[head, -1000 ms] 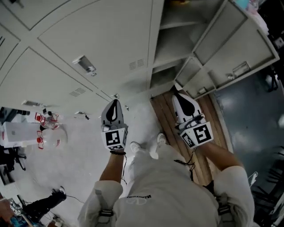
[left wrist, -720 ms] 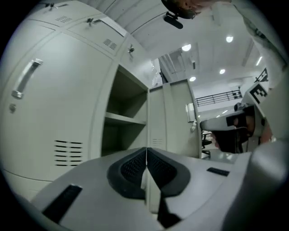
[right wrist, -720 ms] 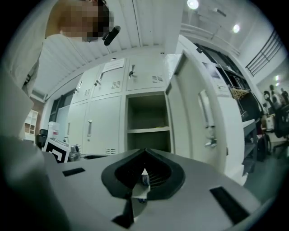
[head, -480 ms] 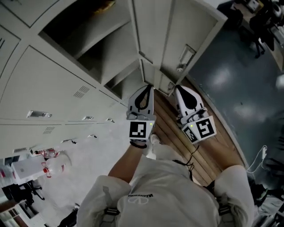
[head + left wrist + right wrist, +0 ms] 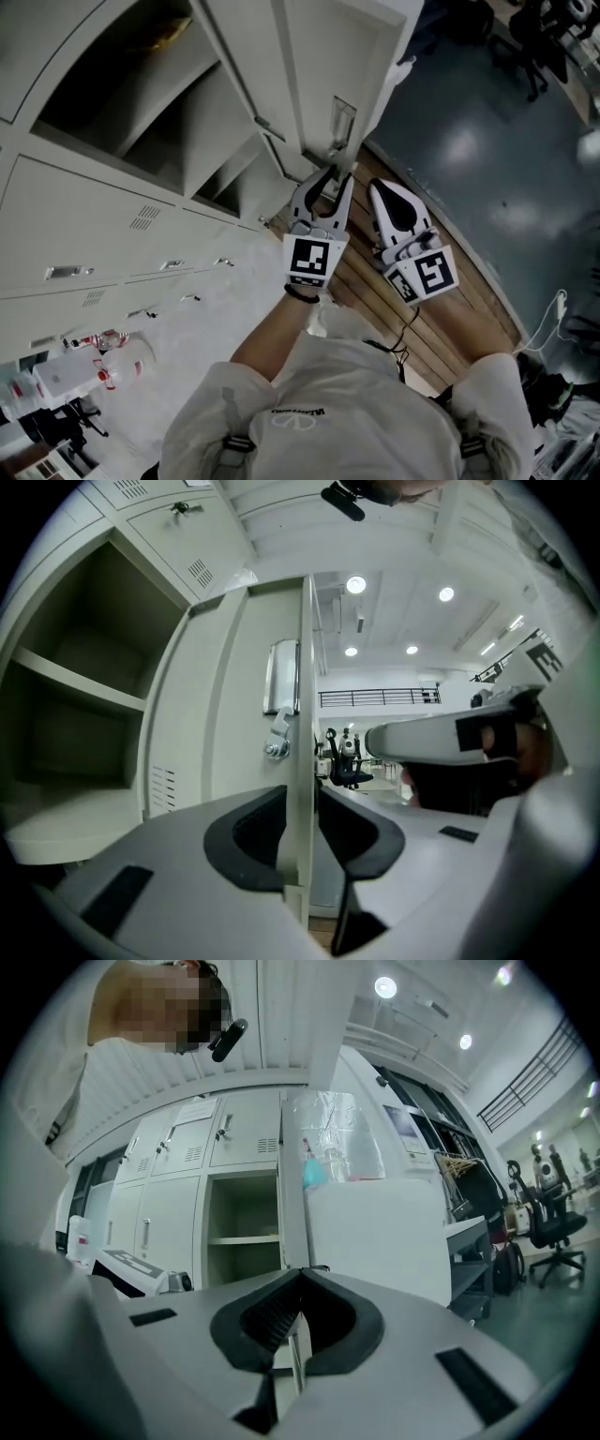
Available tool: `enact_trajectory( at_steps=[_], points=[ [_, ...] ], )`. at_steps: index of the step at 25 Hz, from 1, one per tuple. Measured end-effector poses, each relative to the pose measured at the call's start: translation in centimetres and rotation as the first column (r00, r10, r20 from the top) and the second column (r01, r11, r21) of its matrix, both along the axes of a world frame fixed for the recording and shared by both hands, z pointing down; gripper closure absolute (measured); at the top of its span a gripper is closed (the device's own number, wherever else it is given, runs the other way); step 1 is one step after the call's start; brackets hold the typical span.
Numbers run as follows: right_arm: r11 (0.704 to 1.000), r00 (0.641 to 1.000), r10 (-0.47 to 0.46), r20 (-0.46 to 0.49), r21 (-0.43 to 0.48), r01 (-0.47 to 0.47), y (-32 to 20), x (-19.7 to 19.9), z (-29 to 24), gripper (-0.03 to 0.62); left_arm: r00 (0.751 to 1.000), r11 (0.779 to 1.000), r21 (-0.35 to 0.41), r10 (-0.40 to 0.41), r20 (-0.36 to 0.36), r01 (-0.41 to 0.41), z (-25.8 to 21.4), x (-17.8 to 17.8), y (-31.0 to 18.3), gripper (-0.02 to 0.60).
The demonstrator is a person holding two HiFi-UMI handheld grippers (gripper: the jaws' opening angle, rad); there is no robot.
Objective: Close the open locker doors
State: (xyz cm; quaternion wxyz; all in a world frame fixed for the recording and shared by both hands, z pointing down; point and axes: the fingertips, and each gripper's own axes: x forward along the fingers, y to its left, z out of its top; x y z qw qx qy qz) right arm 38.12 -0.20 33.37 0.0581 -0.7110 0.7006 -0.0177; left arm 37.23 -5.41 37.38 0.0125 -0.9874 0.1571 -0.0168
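Two open locker compartments [image 5: 141, 103] with bare shelves show at the upper left of the head view. A pale grey locker door [image 5: 319, 66] with a metal handle [image 5: 343, 119] stands swung out from them. My left gripper [image 5: 330, 180] is open, its jaws have just been opening, and they straddle the door's free edge. In the left gripper view the door edge [image 5: 305, 696] runs upright between the black pads [image 5: 253, 832], and the left gripper [image 5: 302, 799] does not clamp it. My right gripper [image 5: 382, 195] is shut and empty, just right of the door. In its own view the right gripper [image 5: 300, 1283] points at an open locker [image 5: 244, 1232].
Closed locker doors [image 5: 94, 225] fill the left side. A strip of wooden boards [image 5: 469, 300] runs under my feet beside a dark grey floor [image 5: 487, 169]. Office chairs [image 5: 553, 28] stand far right. A plastic bag [image 5: 333, 1138] sits on a white panel [image 5: 375, 1232]. Bottles [image 5: 112, 361] stand lower left.
Both grippers have moved right along the lockers to the swung-out door. The left jaws, shut before, now stand apart around the door's edge. The right jaws stay shut.
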Motion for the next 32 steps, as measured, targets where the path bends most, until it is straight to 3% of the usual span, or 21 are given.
enact_trajectory(
  at_steps=[5, 6, 9, 13, 16, 22, 27, 32],
  points=[
    [1.0, 1.0, 0.018, -0.005, 0.009, -0.018, 0.6, 1.0, -0.6, 0.585, 0.998, 1.0, 0.001, -0.03, 0.056, 0.03, 1.0, 1.6, -0.2, 0.478],
    [1.0, 1.0, 0.02, -0.007, 0.015, -0.02, 0.6, 1.1, -0.9, 0.585, 0.997, 0.999, 0.004, -0.038, 0.061, 0.038, 1.1, 1.7, -0.3, 0.514],
    [0.999, 1.0, 0.003, 0.0, 0.049, -0.003, 0.6, 1.3, -2.1, 0.585, 0.998, 0.999, 0.0, -0.04, 0.055, 0.04, 1.1, 1.1, -0.2, 0.522],
    [0.983, 0.986, -0.163, 0.026, 0.093, 0.16, 0.0, -0.7, -4.6, 0.573, 1.0, 1.0, -0.014, 0.016, 0.001, -0.016, 0.8, -2.4, 0.3, 0.52],
    [0.947, 0.951, -0.311, 0.003, 0.093, 0.309, -1.8, -3.8, -5.9, 0.547, 0.995, 0.998, -0.011, 0.063, -0.074, -0.064, 0.0, -6.4, 0.1, 0.514],
    [0.836, 0.839, -0.542, -0.041, 0.067, 0.544, -5.9, -11.1, -6.8, 0.45, 0.987, 0.989, 0.002, 0.145, -0.064, -0.145, 0.2, -12.8, -2.0, 0.505],
    [0.751, 0.752, -0.654, -0.085, 0.052, 0.659, -8.1, -15.9, -7.3, 0.391, 0.986, 0.987, 0.017, 0.158, -0.054, -0.157, 0.2, -15.6, -3.3, 0.499],
    [0.711, 0.713, -0.696, -0.09, 0.052, 0.701, -10.4, -18.6, -7.8, 0.401, 0.989, 0.99, 0.03, 0.139, -0.048, -0.137, 0.4, -17.7, -4.9, 0.495]
  ],
)
